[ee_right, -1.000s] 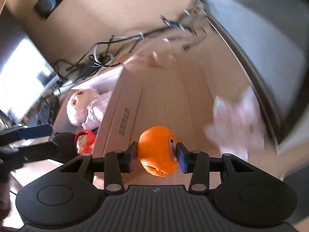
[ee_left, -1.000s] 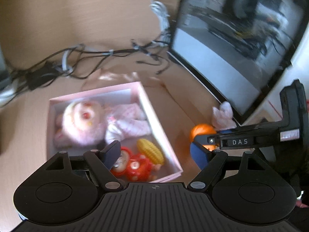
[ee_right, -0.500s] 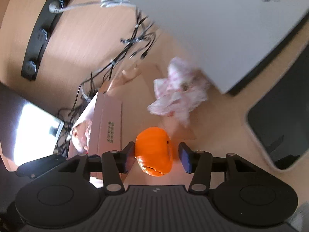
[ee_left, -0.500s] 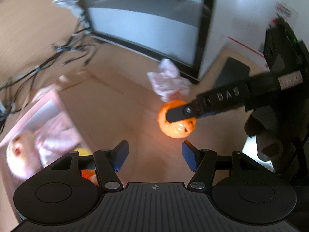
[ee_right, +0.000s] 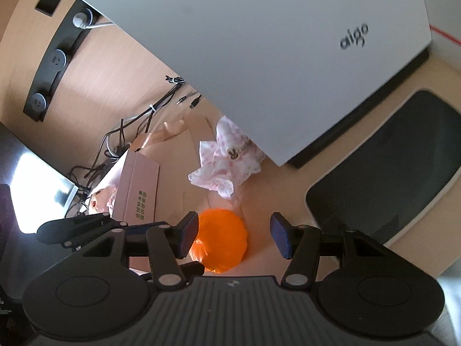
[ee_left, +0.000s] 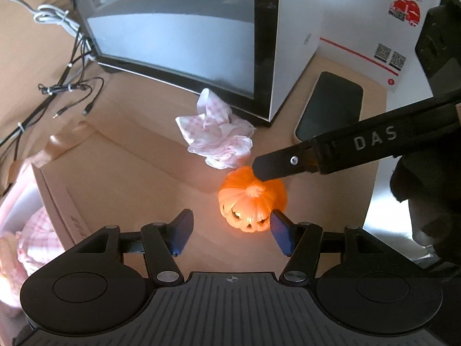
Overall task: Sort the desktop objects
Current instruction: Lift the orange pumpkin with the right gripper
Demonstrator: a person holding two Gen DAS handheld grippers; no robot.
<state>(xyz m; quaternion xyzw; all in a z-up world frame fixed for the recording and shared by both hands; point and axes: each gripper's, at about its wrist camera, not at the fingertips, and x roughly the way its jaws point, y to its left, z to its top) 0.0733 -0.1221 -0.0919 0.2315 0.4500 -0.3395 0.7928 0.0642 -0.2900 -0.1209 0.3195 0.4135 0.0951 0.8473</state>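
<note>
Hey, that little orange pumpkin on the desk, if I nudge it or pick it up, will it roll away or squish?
The pumpkin looks rounded, so a sideways nudge could roll it, though it sits steady on the desk now. Its translucent glow suggests thin, hollow plastic, probably light. Its smooth, curved sides may slip between the jaws, so a centred grip seems wise.

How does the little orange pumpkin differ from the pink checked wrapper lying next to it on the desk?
The pumpkin is plain bright orange; the wrapper is white with pink checks. The pumpkin is a rounded, solid shape with a carved grinning face, while the wrapper is a crumpled, loose sheet. The pumpkin sits between the open fingers of the right tool; the wrapper lies farther back, against the white computer case. Both rest on the wooden desk.
</note>
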